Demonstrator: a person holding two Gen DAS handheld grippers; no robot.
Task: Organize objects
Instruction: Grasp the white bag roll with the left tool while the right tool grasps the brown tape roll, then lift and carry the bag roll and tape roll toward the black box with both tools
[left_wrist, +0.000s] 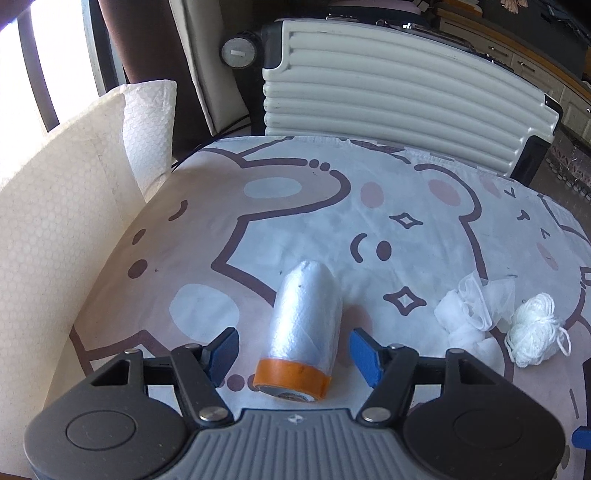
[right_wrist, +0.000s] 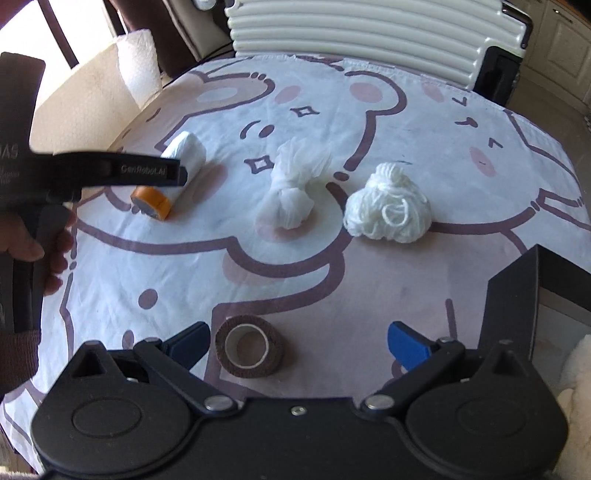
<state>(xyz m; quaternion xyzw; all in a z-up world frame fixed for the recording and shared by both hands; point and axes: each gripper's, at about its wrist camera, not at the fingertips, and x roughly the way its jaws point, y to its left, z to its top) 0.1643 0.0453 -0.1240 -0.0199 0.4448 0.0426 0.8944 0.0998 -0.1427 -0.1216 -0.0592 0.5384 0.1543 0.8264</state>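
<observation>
A roll of clear plastic film with an orange tape end (left_wrist: 304, 332) lies on the bear-print cloth (left_wrist: 258, 229). My left gripper (left_wrist: 293, 354) is open, its blue fingers on either side of the roll's orange end without touching it. The roll also shows in the right wrist view (right_wrist: 173, 173), partly behind the left gripper's body. A knotted white mesh bundle (right_wrist: 291, 188) and a ball of white yarn (right_wrist: 388, 206) lie mid-table. A brown bandage roll (right_wrist: 246, 349) lies just in front of my open, empty right gripper (right_wrist: 299, 343), closer to its left finger.
A cream ribbed suitcase (left_wrist: 399, 88) stands behind the table. White bubble-wrap bags (left_wrist: 62, 206) rise along the left edge. A black box (right_wrist: 532, 299) stands at the right, with something fluffy and white (right_wrist: 576, 373) beside it. A hand (right_wrist: 33, 247) holds the left gripper.
</observation>
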